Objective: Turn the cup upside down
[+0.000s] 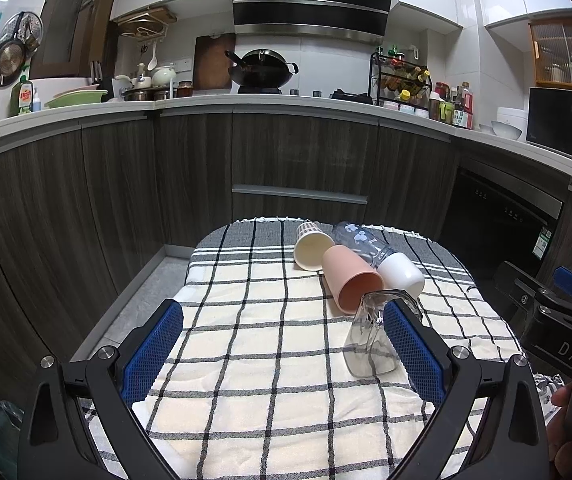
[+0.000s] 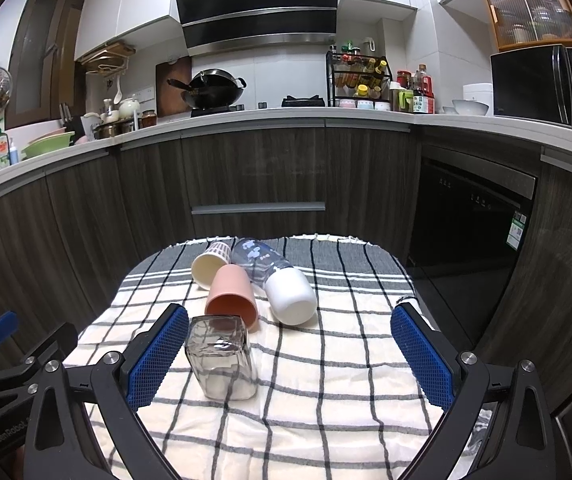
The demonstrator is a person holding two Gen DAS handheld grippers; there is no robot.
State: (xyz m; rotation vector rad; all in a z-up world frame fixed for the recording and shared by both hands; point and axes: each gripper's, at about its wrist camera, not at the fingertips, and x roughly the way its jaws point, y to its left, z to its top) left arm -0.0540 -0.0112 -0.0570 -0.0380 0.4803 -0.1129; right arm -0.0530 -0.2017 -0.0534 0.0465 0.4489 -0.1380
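Note:
A clear square glass cup [image 2: 221, 360] stands upside down on the checked cloth [image 2: 326, 392], just inside my right gripper's left finger [image 2: 157, 352]. In the left wrist view the same glass [image 1: 368, 340] sits against the inner side of my left gripper's right finger [image 1: 414, 348]. A pink cup [image 2: 231, 294], a cream cup [image 2: 209, 266], and a clear bottle with a white cap [image 2: 281, 284] lie on their sides behind it. My left gripper [image 1: 283, 340] and right gripper [image 2: 290, 344] are both open and hold nothing.
The cloth covers a small table [image 1: 213, 240] in front of dark wood kitchen cabinets [image 1: 298, 160]. A dishwasher [image 2: 470, 216] is at the right. The right gripper's body [image 1: 558, 320] shows at the right edge of the left wrist view.

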